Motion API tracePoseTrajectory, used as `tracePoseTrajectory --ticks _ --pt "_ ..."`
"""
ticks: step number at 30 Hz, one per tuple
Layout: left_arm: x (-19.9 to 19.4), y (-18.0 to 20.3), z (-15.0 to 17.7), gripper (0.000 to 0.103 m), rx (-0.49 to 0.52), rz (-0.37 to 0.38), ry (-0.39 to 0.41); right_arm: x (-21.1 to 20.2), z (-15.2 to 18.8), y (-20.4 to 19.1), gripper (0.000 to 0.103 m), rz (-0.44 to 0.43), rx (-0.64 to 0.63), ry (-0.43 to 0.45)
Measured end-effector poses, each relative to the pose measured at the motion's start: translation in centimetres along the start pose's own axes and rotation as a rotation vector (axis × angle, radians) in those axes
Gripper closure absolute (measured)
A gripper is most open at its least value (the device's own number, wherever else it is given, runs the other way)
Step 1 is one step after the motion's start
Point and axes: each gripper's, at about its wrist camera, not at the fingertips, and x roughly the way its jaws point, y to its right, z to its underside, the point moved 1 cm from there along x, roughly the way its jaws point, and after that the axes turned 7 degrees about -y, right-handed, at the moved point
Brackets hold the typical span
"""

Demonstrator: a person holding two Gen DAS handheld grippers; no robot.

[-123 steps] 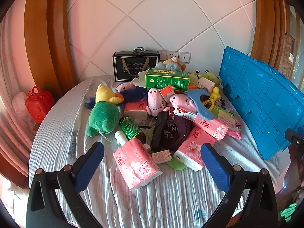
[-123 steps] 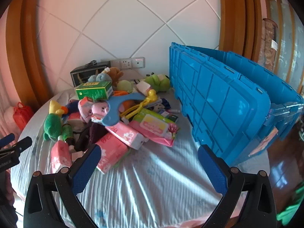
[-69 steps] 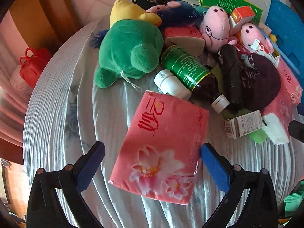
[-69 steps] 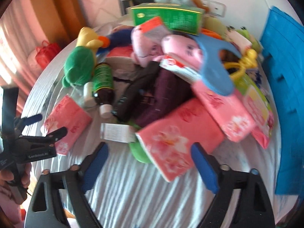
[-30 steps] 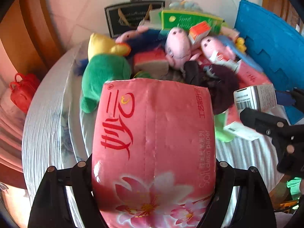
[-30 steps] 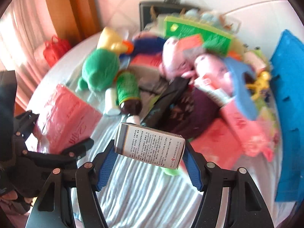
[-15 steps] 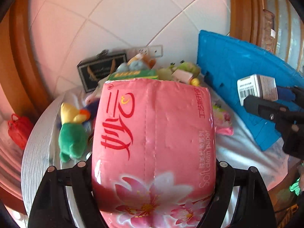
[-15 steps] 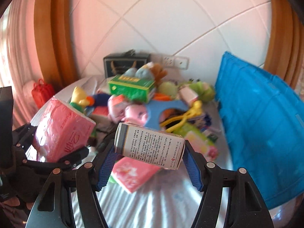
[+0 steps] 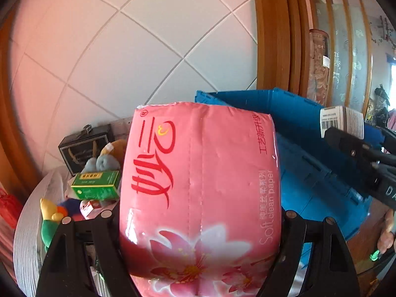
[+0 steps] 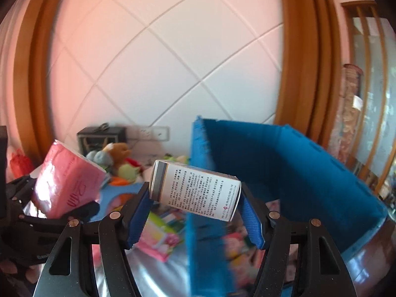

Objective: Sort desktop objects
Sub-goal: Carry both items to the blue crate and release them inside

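My left gripper (image 9: 198, 222) is shut on a pink tissue pack (image 9: 200, 188) that fills most of the left wrist view and hides the fingertips. In the right wrist view the same tissue pack (image 10: 66, 183) shows at the left. My right gripper (image 10: 195, 208) is shut on a small white medicine box (image 10: 195, 193), held crosswise between the blue pads. That medicine box (image 9: 341, 121) also appears at the right edge of the left wrist view. Both grippers hang in the air in front of the blue crate (image 10: 284, 173), above the table.
The blue crate (image 9: 309, 148) stands on the right of the round table (image 9: 27, 227). Left of it lies a pile: a green box (image 9: 95, 185), a green and yellow plush (image 9: 50, 220), a black gift box (image 10: 101, 138) by the tiled wall, more pink packs (image 10: 158, 237).
Both grippers have risen from the pile and swung right toward the blue crate, each keeping its load. The pile has dropped low and to the left in both views.
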Motion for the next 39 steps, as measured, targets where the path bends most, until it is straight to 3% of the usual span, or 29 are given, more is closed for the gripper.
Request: tracePoseTrajectory --ticks 6,12,18,20,23,26,30,36,39 --pt "0.4 7.0 -4.5 0.021 0.036 0.039 0.043 -0.9 -0.1 7.8 0.036 0.079 0.042 0.025" --pt "2.3 12.9 -7.8 0.021 0.041 0.066 -0.004 0.7 -0.4 14.4 0.036 0.16 0.041 -0.011" --pt "4.4 18.0 -8.5 0.021 0.108 0.047 -0.072 3.3 0.2 18.3 0.036 0.224 0.046 -0.036" --pt "4.2 18.2 -9.1 0.021 0.083 0.028 -0.064 3.9 0.4 19.2 0.036 0.228 0.053 -0.045" --pt "4.2 18.7 -10.0 0.021 0.052 0.096 -0.114 5.0 0.3 21.3 0.036 0.235 0.067 -0.065" --pt "5.1 20.0 -10.2 0.021 0.079 0.05 -0.12 5.6 0.0 22.8 0.036 0.232 0.078 -0.071" --pt "7.1 21.4 -9.8 0.019 0.082 0.079 -0.204 6.2 -0.3 23.8 0.036 0.232 0.062 -0.073" --pt "8.2 23.1 -8.8 0.013 0.157 -0.025 -0.188 7.0 -0.2 24.5 0.035 0.195 0.054 -0.118" --pt "8.5 22.9 -8.5 0.012 0.147 0.018 -0.217 7.1 -0.1 24.8 0.035 0.196 0.066 -0.132"
